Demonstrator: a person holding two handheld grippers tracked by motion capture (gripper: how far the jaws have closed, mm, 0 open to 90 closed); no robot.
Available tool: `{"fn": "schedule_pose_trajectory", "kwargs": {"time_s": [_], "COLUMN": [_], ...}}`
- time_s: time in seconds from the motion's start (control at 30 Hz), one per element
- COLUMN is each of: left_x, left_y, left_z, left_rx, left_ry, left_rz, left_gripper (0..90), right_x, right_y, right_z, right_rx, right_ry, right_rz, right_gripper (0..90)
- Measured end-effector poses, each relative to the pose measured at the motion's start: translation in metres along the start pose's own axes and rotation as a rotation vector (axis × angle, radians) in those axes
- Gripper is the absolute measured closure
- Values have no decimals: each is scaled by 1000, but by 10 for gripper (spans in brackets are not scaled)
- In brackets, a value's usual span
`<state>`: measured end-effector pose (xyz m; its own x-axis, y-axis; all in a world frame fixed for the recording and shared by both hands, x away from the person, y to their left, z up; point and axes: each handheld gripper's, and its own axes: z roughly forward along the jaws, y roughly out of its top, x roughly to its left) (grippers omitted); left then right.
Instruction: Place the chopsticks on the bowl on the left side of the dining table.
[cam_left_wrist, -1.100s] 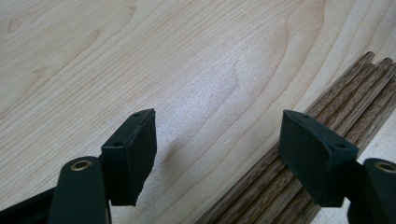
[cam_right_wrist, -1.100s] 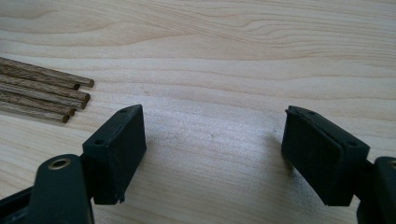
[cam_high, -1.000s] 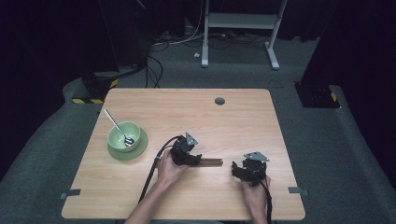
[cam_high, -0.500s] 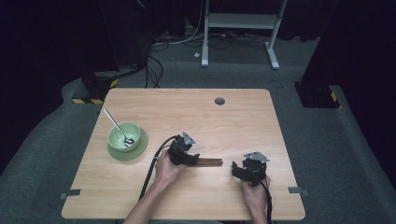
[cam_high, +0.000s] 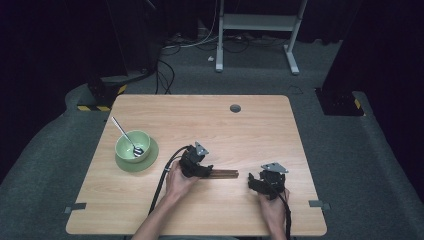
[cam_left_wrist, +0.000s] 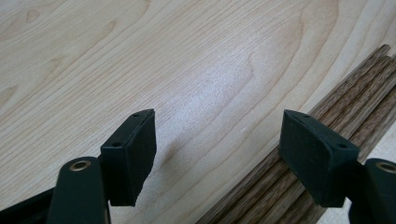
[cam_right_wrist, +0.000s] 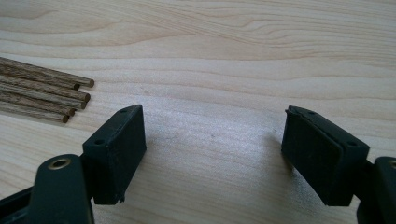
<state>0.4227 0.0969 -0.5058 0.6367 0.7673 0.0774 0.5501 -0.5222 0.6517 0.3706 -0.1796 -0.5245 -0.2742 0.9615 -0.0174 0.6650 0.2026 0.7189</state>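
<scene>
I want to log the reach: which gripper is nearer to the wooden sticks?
Left. The left gripper is at the wooden sticks; the right gripper sits apart, beyond their ends.

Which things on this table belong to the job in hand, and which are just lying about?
In the job:
sticks, dark wooden, bundled
left gripper, open, one jaw at the sticks
right gripper, open, near the stick ends

Lying about:
bowl, green, on a saucer
spoon in the bowl
</scene>
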Motion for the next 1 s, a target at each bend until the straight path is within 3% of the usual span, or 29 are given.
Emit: {"fn": "schedule_pose_trajectory", "kwargs": {"time_s": [0.43,0.73,1.0], "left_x": [-1,-2,2], "left_y": [-1,-1,-2], "left_z": [-1,2,0], "left_rx": [-2,-7,2], "left_ry": [1,-21,-9], "left_rz": [6,2,6], "left_gripper": [274,273,272], "right_x": [0,0,0], "right_y": [0,0,0], "right_z": [0,0,0], "right_rx": [0,0,0], "right_ry": [0,0,0], "right_rz": [0,0,0], "right_gripper": [211,211,211]}}
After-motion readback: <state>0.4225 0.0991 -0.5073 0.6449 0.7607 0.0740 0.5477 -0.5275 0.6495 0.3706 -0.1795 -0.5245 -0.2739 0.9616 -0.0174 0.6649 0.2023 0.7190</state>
